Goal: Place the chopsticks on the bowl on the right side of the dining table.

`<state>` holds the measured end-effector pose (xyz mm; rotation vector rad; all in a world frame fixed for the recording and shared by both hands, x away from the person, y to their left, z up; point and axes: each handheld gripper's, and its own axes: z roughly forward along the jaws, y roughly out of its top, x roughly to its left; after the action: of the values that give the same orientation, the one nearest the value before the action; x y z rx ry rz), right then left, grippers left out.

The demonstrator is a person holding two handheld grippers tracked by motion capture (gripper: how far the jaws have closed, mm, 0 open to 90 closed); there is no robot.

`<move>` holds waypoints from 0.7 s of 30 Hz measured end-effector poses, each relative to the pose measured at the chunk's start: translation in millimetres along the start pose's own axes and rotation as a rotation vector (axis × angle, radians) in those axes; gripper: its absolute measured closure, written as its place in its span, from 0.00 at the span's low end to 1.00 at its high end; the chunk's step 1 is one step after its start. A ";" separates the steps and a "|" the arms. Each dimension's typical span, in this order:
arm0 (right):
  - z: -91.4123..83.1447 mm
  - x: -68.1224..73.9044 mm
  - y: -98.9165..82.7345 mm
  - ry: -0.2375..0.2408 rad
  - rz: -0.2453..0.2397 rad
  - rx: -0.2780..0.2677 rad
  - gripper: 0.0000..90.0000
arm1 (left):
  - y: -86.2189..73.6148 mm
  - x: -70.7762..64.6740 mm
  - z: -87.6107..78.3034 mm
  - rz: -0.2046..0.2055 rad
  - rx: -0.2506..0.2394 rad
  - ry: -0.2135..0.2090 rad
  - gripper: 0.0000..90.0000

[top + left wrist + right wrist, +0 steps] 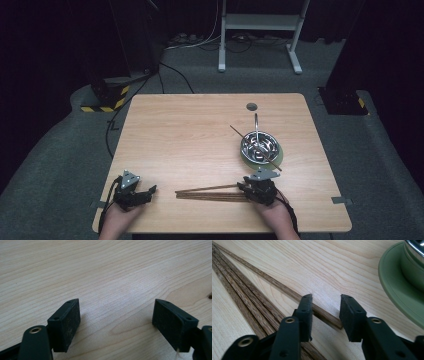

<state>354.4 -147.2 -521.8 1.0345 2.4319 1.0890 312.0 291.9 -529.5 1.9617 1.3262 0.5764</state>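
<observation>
Along the bottom edge of the high view, the left gripper (142,194) is held with jaws wide apart over bare table (190,135), while the right gripper (245,190) is set at lower centre-right, jaws partly open astride the near end of one chopstick (287,293), not yet clamped. Beside it, the remaining chopsticks (210,196) are laid in a bundle; they are judged light, stiff and slippery, best gripped across the thick end. Farther up, right of centre, a steel bowl (259,146) is seated on a green saucer (397,287).
</observation>
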 end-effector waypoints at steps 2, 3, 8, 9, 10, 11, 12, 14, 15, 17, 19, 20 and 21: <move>-0.3 0.0 -0.1 -0.002 0.000 0.000 0.73 | 0.0 0.0 0.0 0.000 0.000 0.000 0.25; -0.3 0.2 -0.2 -0.005 0.001 0.000 0.75 | 0.0 0.0 0.0 0.000 0.000 0.000 0.25; -0.7 0.4 -0.6 -0.011 -0.003 -0.001 0.78 | 0.0 0.0 0.0 0.000 0.000 0.000 0.25; -0.9 0.5 -0.8 -0.013 -0.004 -0.001 0.79 | 0.0 0.0 0.0 0.000 0.000 0.000 0.25; -1.1 0.4 -1.0 -0.017 -0.009 -0.001 0.80 | 0.0 0.0 0.0 0.000 0.000 0.000 0.25; -1.4 0.3 -1.1 -0.019 -0.011 0.000 0.81 | 0.0 0.0 0.0 0.000 0.000 0.000 0.25; -2.0 -0.1 -1.4 -0.023 -0.012 0.001 0.82 | 0.0 0.0 0.0 0.000 0.000 0.000 0.25; -2.5 -0.6 -2.2 -0.024 -0.009 0.000 0.84 | 0.0 0.0 0.0 0.000 0.000 0.000 0.25; -3.3 -0.7 -2.8 -0.025 -0.010 0.001 0.85 | 0.0 0.0 0.0 0.000 0.000 0.000 0.25; -4.7 -1.1 -3.9 -0.025 -0.020 0.001 0.86 | 0.0 0.0 0.0 0.000 0.000 0.000 0.25; -6.9 -1.4 -5.7 -0.031 -0.021 0.005 0.87 | 0.0 0.0 0.0 0.000 0.000 0.000 0.25; -8.0 -2.0 -6.7 -0.038 -0.021 0.005 0.87 | 0.0 0.0 0.0 -0.001 0.000 0.000 0.25; -9.7 -3.3 -8.0 -0.039 -0.019 0.005 0.87 | 0.0 0.0 0.0 0.000 0.000 0.000 0.25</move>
<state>347.8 -158.4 -521.3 1.0224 2.4100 1.0471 312.0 291.9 -529.5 1.9620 1.3264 0.5760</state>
